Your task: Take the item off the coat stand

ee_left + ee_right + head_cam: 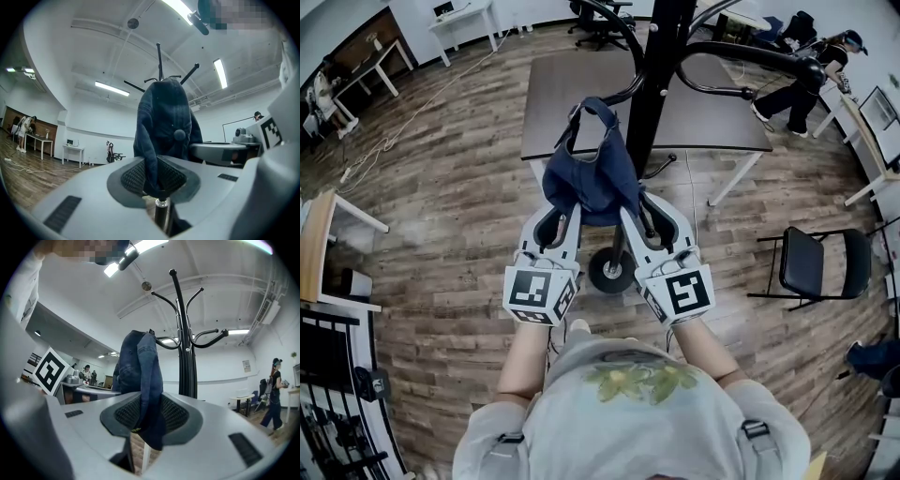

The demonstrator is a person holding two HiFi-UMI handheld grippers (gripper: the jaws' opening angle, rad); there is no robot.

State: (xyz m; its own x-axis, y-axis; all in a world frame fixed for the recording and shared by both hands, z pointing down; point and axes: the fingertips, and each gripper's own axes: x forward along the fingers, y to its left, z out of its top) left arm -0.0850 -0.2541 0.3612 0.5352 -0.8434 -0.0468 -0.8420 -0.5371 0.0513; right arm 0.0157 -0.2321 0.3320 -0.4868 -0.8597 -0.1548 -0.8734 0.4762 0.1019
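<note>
A dark blue denim bag (591, 178) hangs between my two grippers, right beside the black coat stand (658, 66). Its strap loop (598, 105) rises next to a curved hook; I cannot tell whether it rests on it. My left gripper (565, 208) is shut on the bag's lower left side, with fabric pinched between the pads (152, 180). My right gripper (628, 211) is shut on the lower right side, a fold of denim (149, 420) pressed between its pads. In the right gripper view the stand (187, 357) rises just right of the bag (138, 366).
A dark table (572, 84) stands behind the coat stand, whose round base (609, 270) lies below the grippers. A black folding chair (816, 262) is at the right, a wooden desk (319, 234) at the left. A person (811, 70) stands at the far right.
</note>
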